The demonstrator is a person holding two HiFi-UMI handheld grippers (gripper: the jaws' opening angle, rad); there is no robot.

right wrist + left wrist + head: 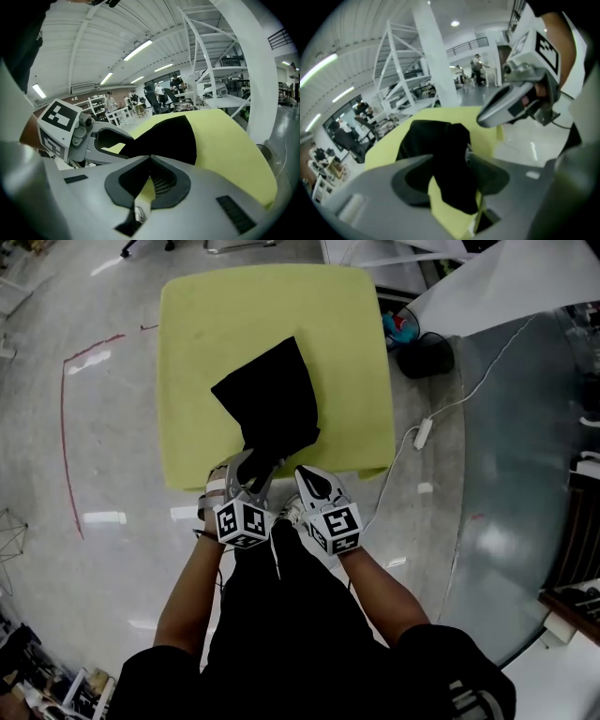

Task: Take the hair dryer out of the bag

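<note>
The step in hand was the very first one, the approach to the bag; the black cloth bag (267, 409) lay flat at the centre of the yellow-green surface (197, 334), wide end toward the top of the head view and narrow end tapering down to the near edge at lower centre; no hair dryer showed in any view, so it was presumably inside the bag, and nothing had yet been drawn out. The left hand-held gripper (253, 470) hung at that narrow end with its jaws spread wide apart; in its own view (450, 173) the black cloth sat in the gap between them, not yet pinched. The right hand-held gripper (315, 482) sat just beside it to the right, over the surface's near edge, its jaws (150, 161) pressed together on nothing. The next move probably called for the left jaws to clamp on that end of the cloth and pin it; the right would then need to part and find the bag's opening, which could not be made out from here.
</note>
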